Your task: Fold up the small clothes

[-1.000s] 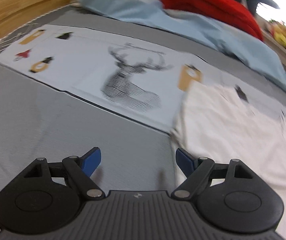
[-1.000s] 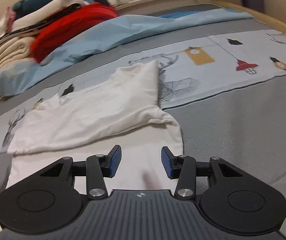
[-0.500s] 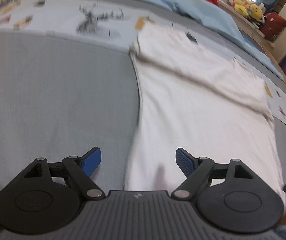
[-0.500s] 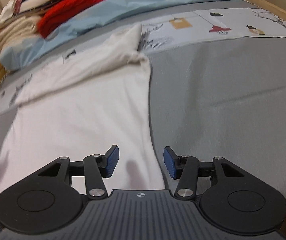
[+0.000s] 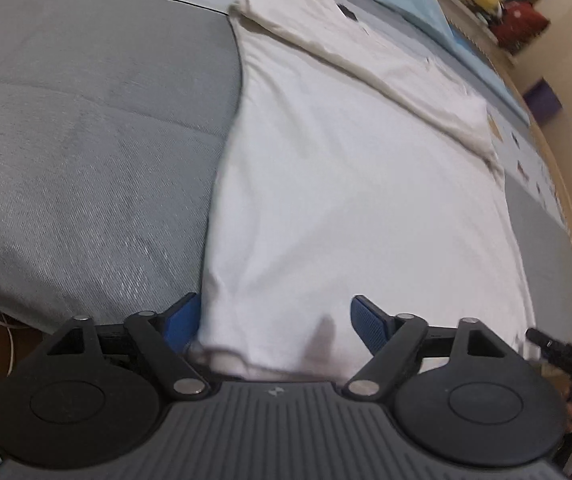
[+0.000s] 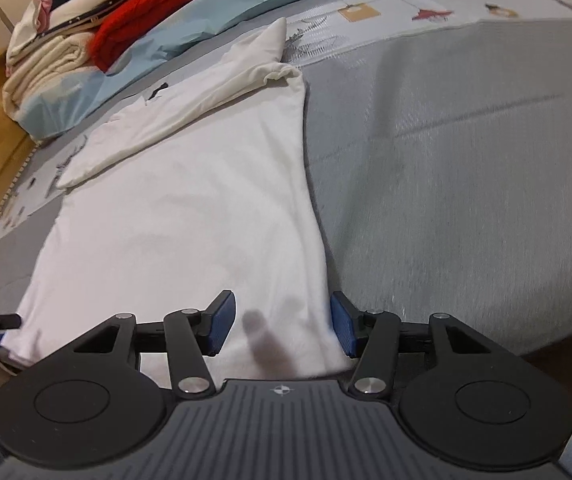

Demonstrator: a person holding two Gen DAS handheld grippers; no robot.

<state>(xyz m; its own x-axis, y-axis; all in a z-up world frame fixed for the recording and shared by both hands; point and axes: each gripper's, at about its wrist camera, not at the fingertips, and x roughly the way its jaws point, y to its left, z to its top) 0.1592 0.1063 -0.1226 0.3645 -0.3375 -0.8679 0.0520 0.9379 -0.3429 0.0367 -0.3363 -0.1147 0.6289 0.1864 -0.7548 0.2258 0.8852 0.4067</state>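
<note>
White cotton garment [image 5: 346, 200], laid flat on the grey woven bedcover [image 5: 85, 140], reaches with its near hem to both grippers at the bed's front edge.

Left gripper [image 5: 271, 322]: blue-padded fingers spread wide, the garment's near left corner lying between them. The left pad sits just beside the cloth's side edge; contact cannot be confirmed. The hem itself drops behind the gripper body and is hidden.

Right gripper [image 6: 281, 322]: fingers apart, narrower gap than the left, straddling the garment's near right corner. The right pad [image 6: 342, 328] is at the cloth's edge; touching or not is unclear. A dark smudge-like shadow falls on the cloth between the fingers.

Each view catches only a sliver of the other gripper at the frame edge: black tip at the lower right of the left view, at the lower left of the right view.

Farther out, the garment's far end is folded back over itself, forming a long rumpled band [image 6: 189, 108]; sleeves and neckline are not distinguishable. Beyond it: printed pale sheet panel with deer and lamp motifs [image 6: 426, 12], partly covered by the cloth. Light blue sheet [image 6: 205, 12], red knitted bundle [image 6: 157, 12] and stacked cream linens [image 6: 45, 64] lie at the far side, cut off by the frame. Left view is slightly blurred.
</note>
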